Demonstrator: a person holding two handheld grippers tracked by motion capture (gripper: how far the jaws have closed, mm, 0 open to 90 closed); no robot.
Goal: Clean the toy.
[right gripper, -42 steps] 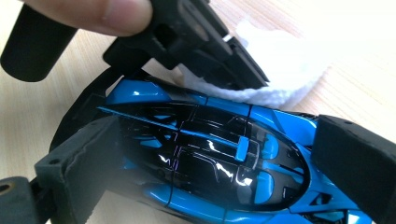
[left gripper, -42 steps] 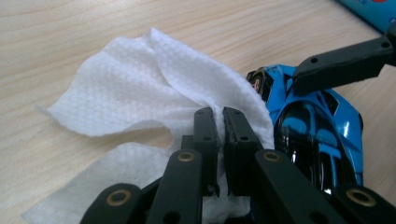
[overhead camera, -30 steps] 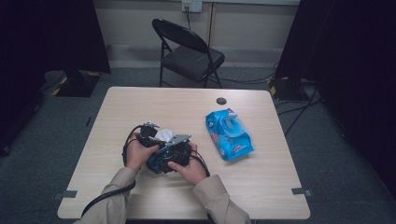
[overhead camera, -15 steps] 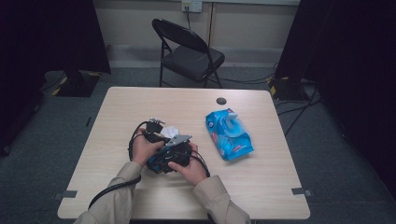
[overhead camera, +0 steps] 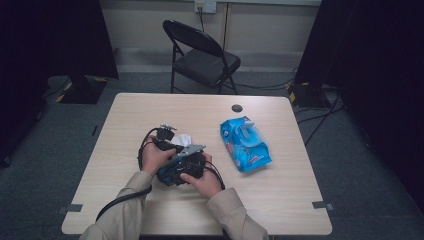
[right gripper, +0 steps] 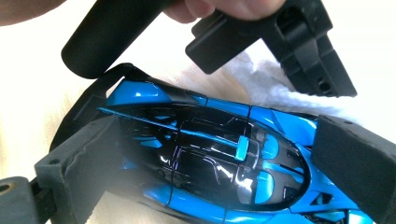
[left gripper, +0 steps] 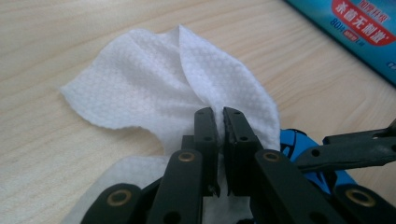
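One pale wood-grain table [overhead camera: 125,115] stands on grey carpet in a dim room hung with dark curtains, a black folding chair [overhead camera: 202,57] behind its far edge. On the table's right part lies a blue plastic pack of wet wipes [overhead camera: 245,144], well apart from the person's hands near the front middle. The right gripper [right gripper: 205,163] has its jaws spread wide and pressed on both sides of a glossy blue and black toy car [right gripper: 210,158], held just above the tabletop. Beside it, the left gripper [left gripper: 218,122] has its jaws all but closed, pinching a white textured wipe [left gripper: 154,88] whose free part lies spread on the table, touching the car.
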